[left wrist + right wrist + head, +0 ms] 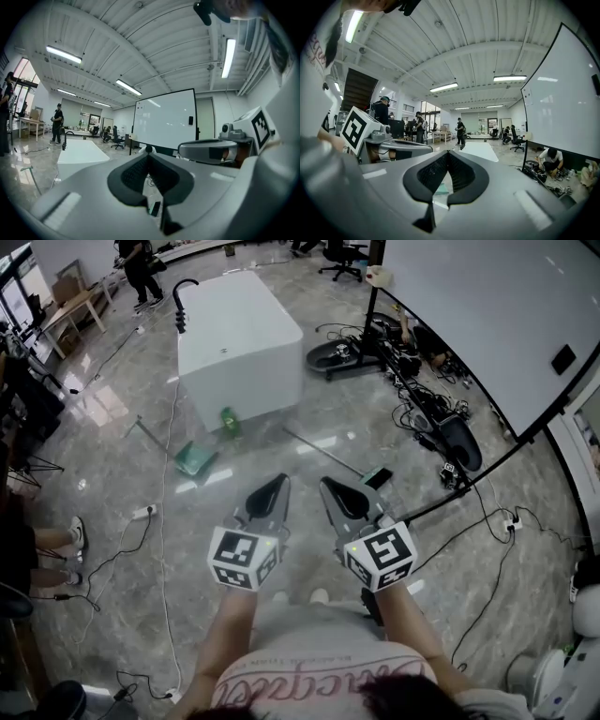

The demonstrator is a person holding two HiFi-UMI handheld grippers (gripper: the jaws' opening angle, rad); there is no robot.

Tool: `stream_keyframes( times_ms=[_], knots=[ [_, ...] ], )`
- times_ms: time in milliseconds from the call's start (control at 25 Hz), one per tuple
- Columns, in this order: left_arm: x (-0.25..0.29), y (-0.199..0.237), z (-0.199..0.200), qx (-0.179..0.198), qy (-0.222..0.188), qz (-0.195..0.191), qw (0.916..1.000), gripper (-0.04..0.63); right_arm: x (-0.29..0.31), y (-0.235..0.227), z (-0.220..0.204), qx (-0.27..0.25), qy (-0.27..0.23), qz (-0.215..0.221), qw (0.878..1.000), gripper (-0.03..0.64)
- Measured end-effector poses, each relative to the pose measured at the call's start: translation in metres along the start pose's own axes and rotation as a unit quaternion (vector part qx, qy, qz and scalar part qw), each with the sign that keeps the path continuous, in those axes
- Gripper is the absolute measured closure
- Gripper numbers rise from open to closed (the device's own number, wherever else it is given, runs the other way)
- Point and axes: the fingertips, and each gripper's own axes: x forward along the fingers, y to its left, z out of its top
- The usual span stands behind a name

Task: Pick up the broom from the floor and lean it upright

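The broom lies flat on the grey floor, its thin pole [323,452] running from near the white box to a dark head [378,477] just beyond my right gripper. A green dustpan [194,458] lies to the left of it. My left gripper [280,480] and right gripper [325,483] are held side by side, level, above the floor and short of the broom. Both are shut with nothing in them. In the left gripper view the broom head [154,207] shows below the closed left gripper [149,153]. The dustpan [440,190] shows below the right gripper [448,153].
A big white box [239,343] stands ahead. A whiteboard on a black stand [487,324] fills the right side, with tangled cables [422,399] at its foot. A power strip [142,513] and cords lie at left, near a bystander's shoes [75,535].
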Motion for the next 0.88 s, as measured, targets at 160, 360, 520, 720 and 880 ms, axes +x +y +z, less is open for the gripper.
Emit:
stream_keyframes(
  times_ms=[160, 360, 520, 720, 880],
  knots=[
    [0.000, -0.007, -0.007, -0.008, 0.009, 0.017, 0.9998, 0.603, -0.013, -0.008, -0.009, 0.009, 0.015, 0.020, 1.000, 0.615],
    [0.003, -0.018, -0.018, -0.012, 0.021, 0.023, 0.9994, 0.603, -0.023, -0.024, -0.020, 0.020, 0.022, 0.025, 0.999, 0.615],
    [0.004, -0.015, -0.022, -0.012, 0.023, 0.028, 0.9993, 0.603, -0.023, -0.027, -0.028, 0.028, 0.022, 0.024, 0.999, 0.615],
    [0.014, -0.013, -0.027, -0.007, 0.031, 0.020, 0.9993, 0.603, -0.018, -0.034, -0.037, 0.038, 0.026, 0.022, 0.999, 0.615],
    [0.029, -0.001, -0.030, -0.010, 0.035, 0.011, 0.9993, 0.603, -0.005, -0.043, -0.041, 0.042, 0.030, 0.015, 0.999, 0.615]
  ],
)
